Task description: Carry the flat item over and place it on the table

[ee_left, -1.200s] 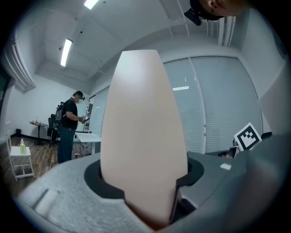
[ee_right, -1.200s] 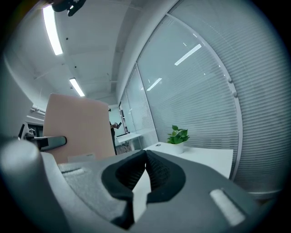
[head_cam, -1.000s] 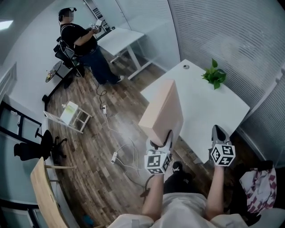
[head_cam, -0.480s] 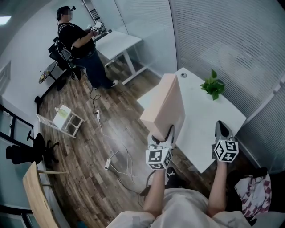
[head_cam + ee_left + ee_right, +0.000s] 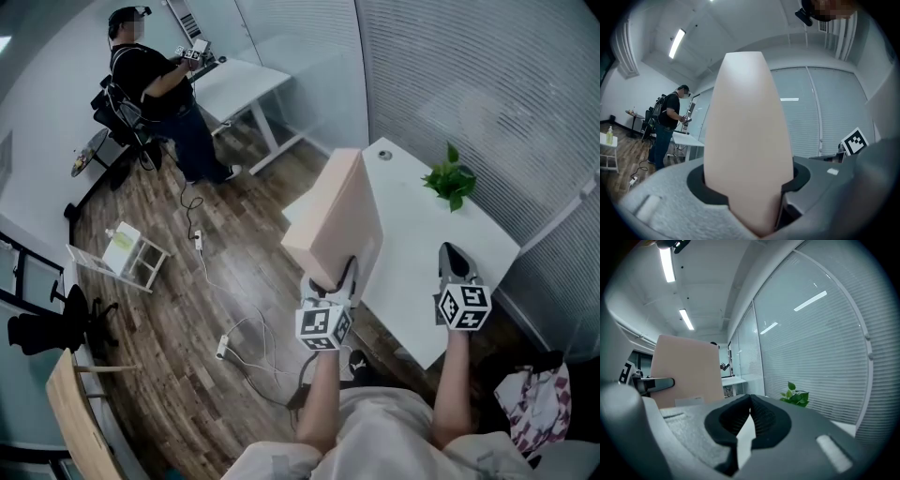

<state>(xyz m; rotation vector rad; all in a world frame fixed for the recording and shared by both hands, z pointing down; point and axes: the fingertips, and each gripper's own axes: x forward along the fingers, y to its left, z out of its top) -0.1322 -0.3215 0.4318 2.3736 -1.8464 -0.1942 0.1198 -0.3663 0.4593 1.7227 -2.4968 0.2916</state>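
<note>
Pale pink and stiff, the flat rectangular board (image 5: 337,220) is held on edge by the left gripper (image 5: 339,279), whose two jaws are clamped on the board's near lower end. In the left gripper view the board (image 5: 749,140) is seen rising straight up out of the grey jaw seats and filling the middle of the picture. From the head view the board is seen raised in the air, upright and slightly tilted, overlapping the left edge of the white rectangular table (image 5: 422,239); no contact with the tabletop can be made out.

The right gripper (image 5: 454,264) is held over the near part of the table, right of the board and apart from it. Its black ribbed jaws are pressed together with nothing between them, as shown in the right gripper view (image 5: 749,412).

A small green leafy plant (image 5: 451,180) is placed at the table's far right side. A brown wood-plank floor (image 5: 178,319) lies on the left, with a white cable (image 5: 246,339) trailing across it. Far left, a person in dark clothing (image 5: 155,89) is seen standing beside a second white desk (image 5: 239,80).
</note>
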